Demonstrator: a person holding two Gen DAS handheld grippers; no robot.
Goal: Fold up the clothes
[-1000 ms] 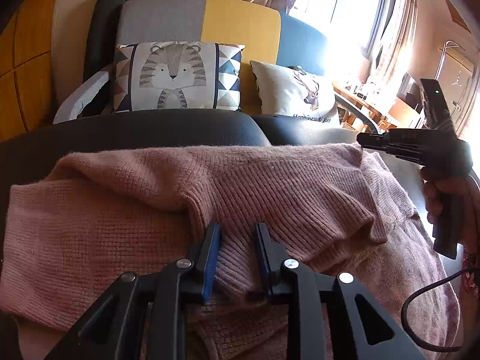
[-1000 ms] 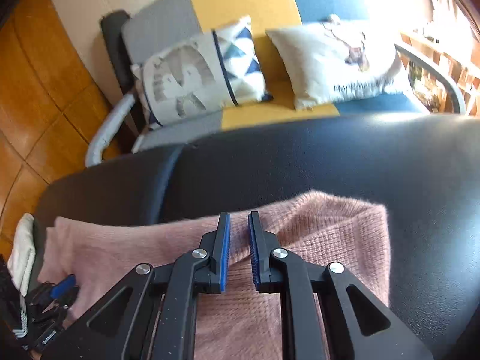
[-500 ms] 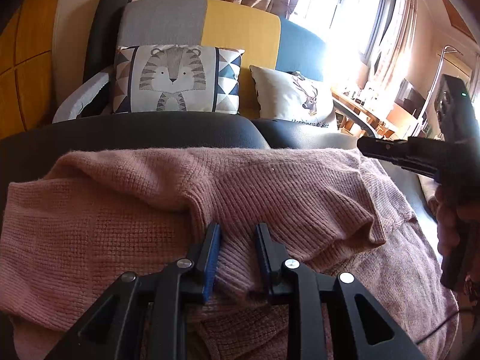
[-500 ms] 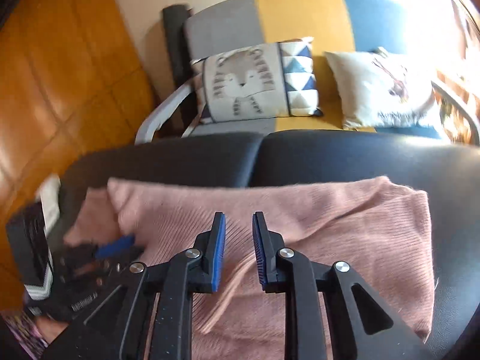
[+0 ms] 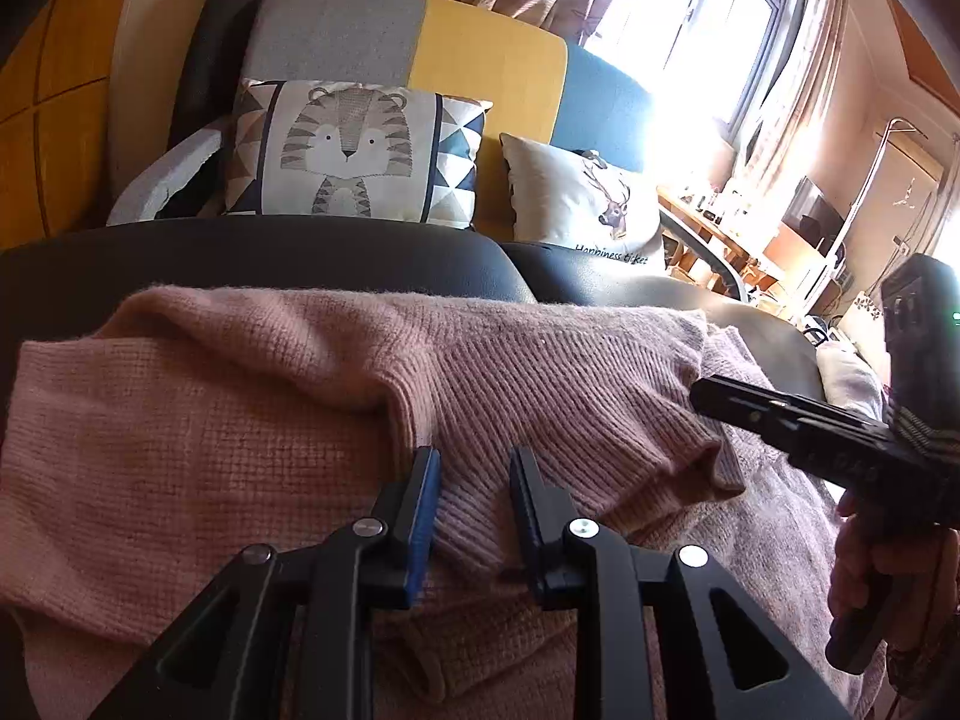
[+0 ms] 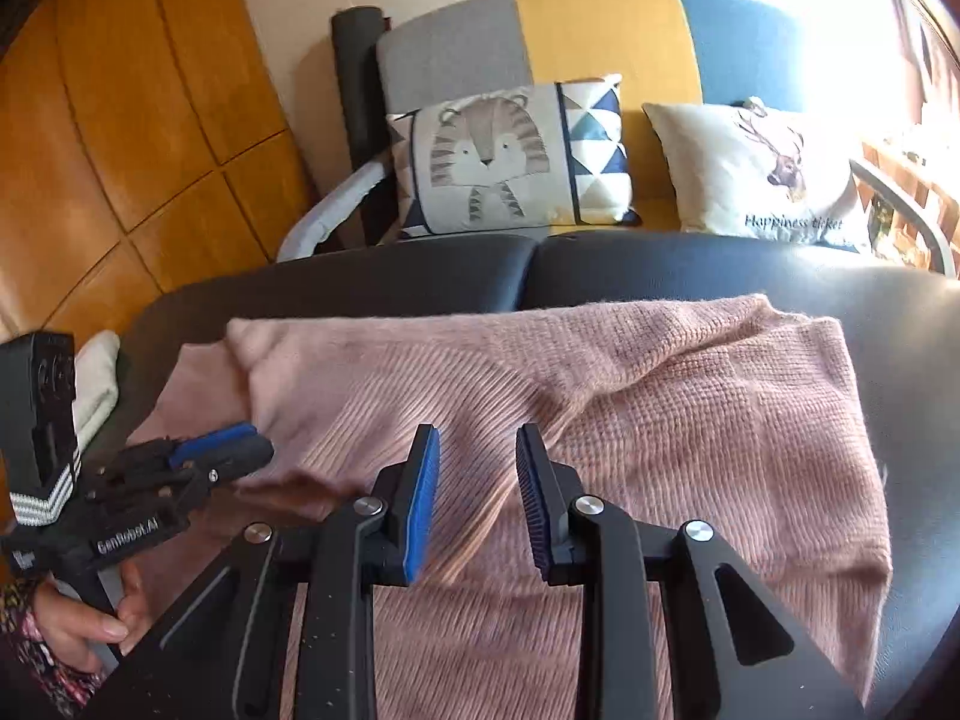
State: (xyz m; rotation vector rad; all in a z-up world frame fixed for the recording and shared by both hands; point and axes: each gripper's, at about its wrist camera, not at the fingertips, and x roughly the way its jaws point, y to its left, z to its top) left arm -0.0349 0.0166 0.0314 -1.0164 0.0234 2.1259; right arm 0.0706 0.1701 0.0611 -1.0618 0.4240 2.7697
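A pink knitted sweater (image 5: 252,420) lies spread on a black padded surface (image 5: 300,258). My left gripper (image 5: 471,480) is shut on a ribbed fold of the sweater, cloth filling the gap between its blue pads. The sweater (image 6: 690,420) also fills the right wrist view. My right gripper (image 6: 477,474) hovers over its middle, open and empty. The right gripper also shows at the right edge of the left wrist view (image 5: 708,393). The left gripper shows at the left of the right wrist view (image 6: 240,444), on the sweater's left side.
Behind the black surface stands a grey, yellow and blue sofa (image 6: 600,30) with a tiger cushion (image 6: 510,156) and a deer cushion (image 6: 756,168). A wooden wall panel (image 6: 120,90) is at the left. A bright window (image 5: 708,30) and cluttered desk are at the right.
My right gripper has opened and swung from the sweater's right part toward its middle and lower. My left gripper has kept its hold on the fold and barely moved.
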